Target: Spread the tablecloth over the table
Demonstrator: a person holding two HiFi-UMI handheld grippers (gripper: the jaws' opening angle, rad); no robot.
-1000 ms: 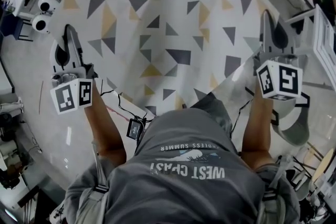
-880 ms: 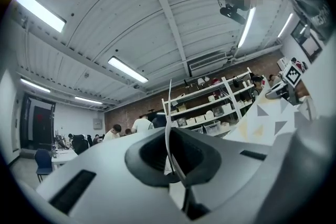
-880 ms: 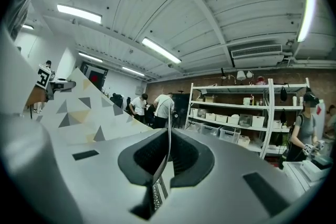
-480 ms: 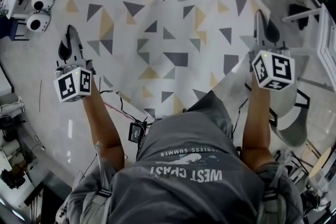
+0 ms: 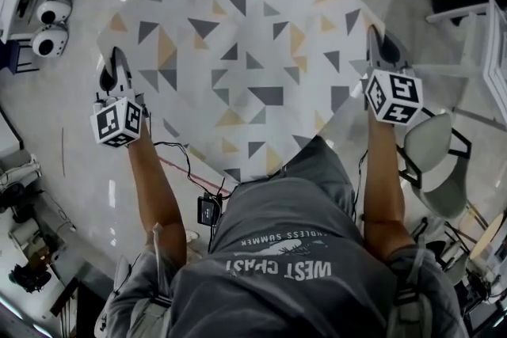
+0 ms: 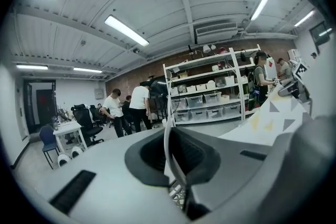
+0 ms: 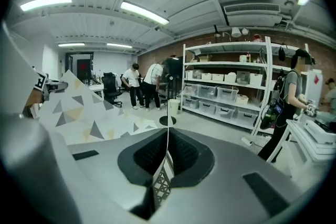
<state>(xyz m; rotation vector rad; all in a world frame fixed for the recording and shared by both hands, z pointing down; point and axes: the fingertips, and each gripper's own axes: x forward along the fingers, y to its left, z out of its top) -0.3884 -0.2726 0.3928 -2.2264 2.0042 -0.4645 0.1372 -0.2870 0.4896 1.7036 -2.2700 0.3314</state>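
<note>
fabric first: the pale tablecloth printed with grey and yellow triangles (image 5: 238,51) hangs stretched flat between the two tools, in front of the person. it reads as a diamond from the head view. one far corner points away at the top, the near one dips behind the person's grey shirt. i can't make out the table under it.

left gripper (image 5: 118,55) has its jaws pinched narrow on the cloth's left corner, and in its own view a thin fold (image 6: 169,152) sits clamped between the pads. right gripper (image 5: 379,32) does the same on the right corner, jaws closed on a sliver of cloth (image 7: 167,157).

room-wise, the shiny pale floor (image 5: 67,146) is bare all along the left edge and past the far corner. two white round camera heads (image 5: 47,26) sit well off the left corner. the right side is tighter, with a grey shell chair on a black frame (image 5: 432,158) just beside the right arm. further out there's a white metal shelf rack (image 7: 226,86) with people (image 6: 126,110) standing around.

compared with a second ago, both tools sit lower and the cloth has sunk with them. its whole far outline now shows with floor around it.
</note>
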